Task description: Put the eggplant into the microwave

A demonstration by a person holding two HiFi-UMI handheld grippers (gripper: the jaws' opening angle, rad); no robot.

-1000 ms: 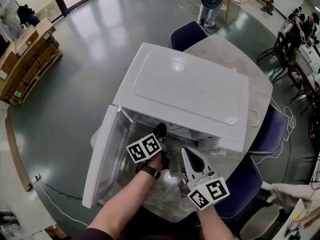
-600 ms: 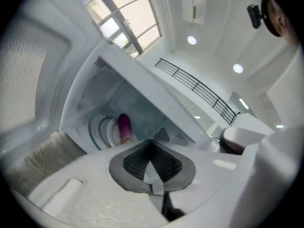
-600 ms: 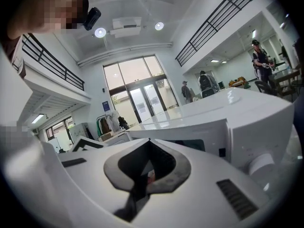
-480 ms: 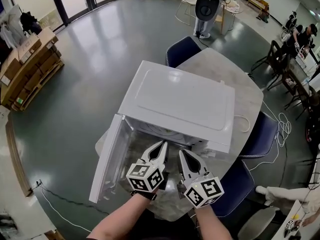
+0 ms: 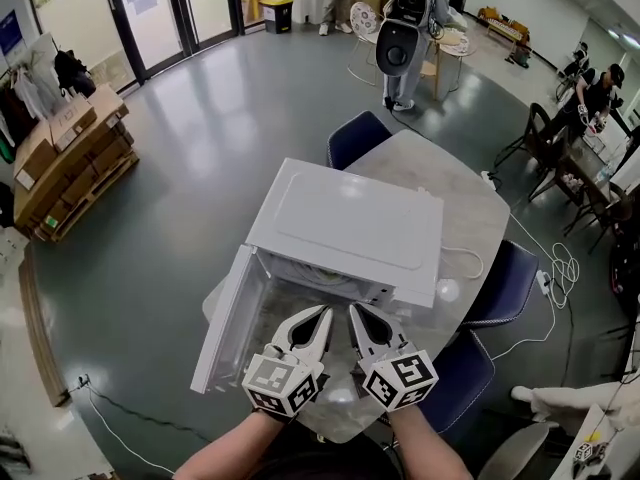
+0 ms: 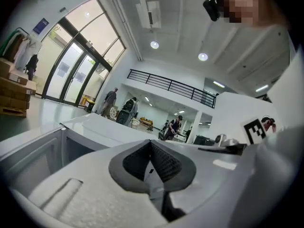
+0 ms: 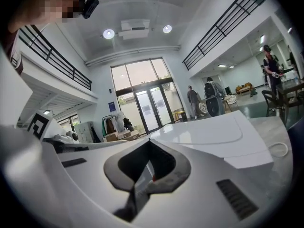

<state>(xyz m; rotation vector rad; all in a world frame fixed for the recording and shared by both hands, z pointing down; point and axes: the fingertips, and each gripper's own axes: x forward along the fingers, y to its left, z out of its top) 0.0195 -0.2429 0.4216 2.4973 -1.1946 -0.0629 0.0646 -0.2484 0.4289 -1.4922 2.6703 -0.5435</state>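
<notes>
The white microwave (image 5: 350, 223) stands on a round table (image 5: 480, 203), its door (image 5: 225, 323) swung open to the left. No eggplant shows in any view, and only a sliver of the cavity (image 5: 325, 273) is visible. My left gripper (image 5: 325, 311) and right gripper (image 5: 352, 308) hang side by side in front of the opening, raised above the table and pointing at the microwave. Both are shut with nothing between their fingers. In the left gripper view the left gripper (image 6: 151, 141) has its tips together over the microwave's top (image 6: 95, 125). The right gripper (image 7: 149, 140) looks the same.
Blue chairs ring the table at the back (image 5: 358, 136), right (image 5: 505, 278) and near right (image 5: 455, 373). A white cable (image 5: 465, 260) loops beside the microwave. Stacked boxes (image 5: 70, 153) sit far left, and people stand at the far end of the hall.
Both grippers have come up and back out of the microwave's opening. The left one rose more and rolled, so its marker cube now faces up. The head view has drawn back.
</notes>
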